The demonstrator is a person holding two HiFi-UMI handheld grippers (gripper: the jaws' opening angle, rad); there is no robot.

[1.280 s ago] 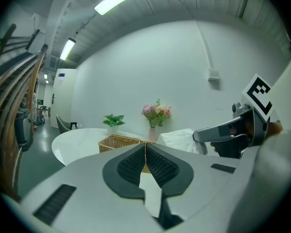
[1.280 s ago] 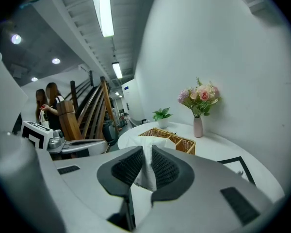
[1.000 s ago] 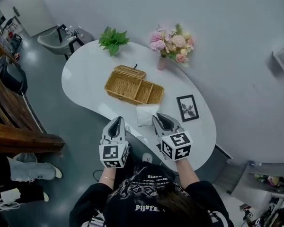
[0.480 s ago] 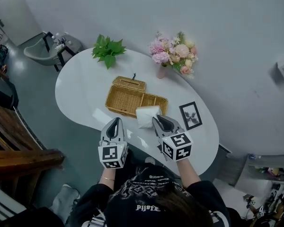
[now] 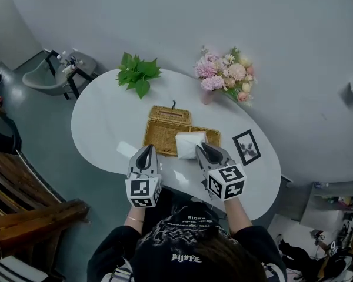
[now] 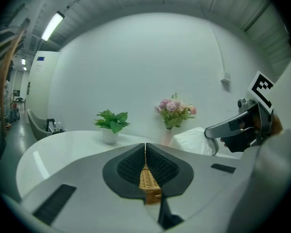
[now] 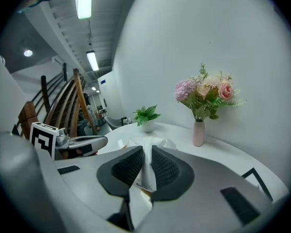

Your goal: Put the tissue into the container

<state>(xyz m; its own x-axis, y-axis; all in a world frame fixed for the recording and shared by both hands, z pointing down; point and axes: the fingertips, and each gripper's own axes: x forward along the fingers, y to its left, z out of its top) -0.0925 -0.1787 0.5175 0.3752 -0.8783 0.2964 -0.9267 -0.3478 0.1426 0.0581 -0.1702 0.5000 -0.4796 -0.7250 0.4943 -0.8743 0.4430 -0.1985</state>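
A white tissue (image 5: 189, 144) hangs from my right gripper (image 5: 206, 150), which is shut on its near edge; in the right gripper view the tissue (image 7: 148, 166) is pinched between the dark pads. It is held above the right compartment of the wicker basket (image 5: 159, 134), whose hinged lid stands open at the back left. My left gripper (image 5: 145, 156) is shut with nothing in it, hovering by the table's near edge, left of the basket. Through its closed jaws in the left gripper view a strip of wicker basket (image 6: 147, 178) shows, with the tissue (image 6: 196, 141) at right.
On the white rounded table (image 5: 103, 117) stand a green potted plant (image 5: 137, 72) at the back left, a vase of pink flowers (image 5: 226, 75) at the back, and a black picture frame (image 5: 247, 147) right of the basket. Wooden chairs stand off the left side.
My right gripper has carried the tissue forward from the table in front of the basket to above its right compartment. The left gripper stayed shut beside it.
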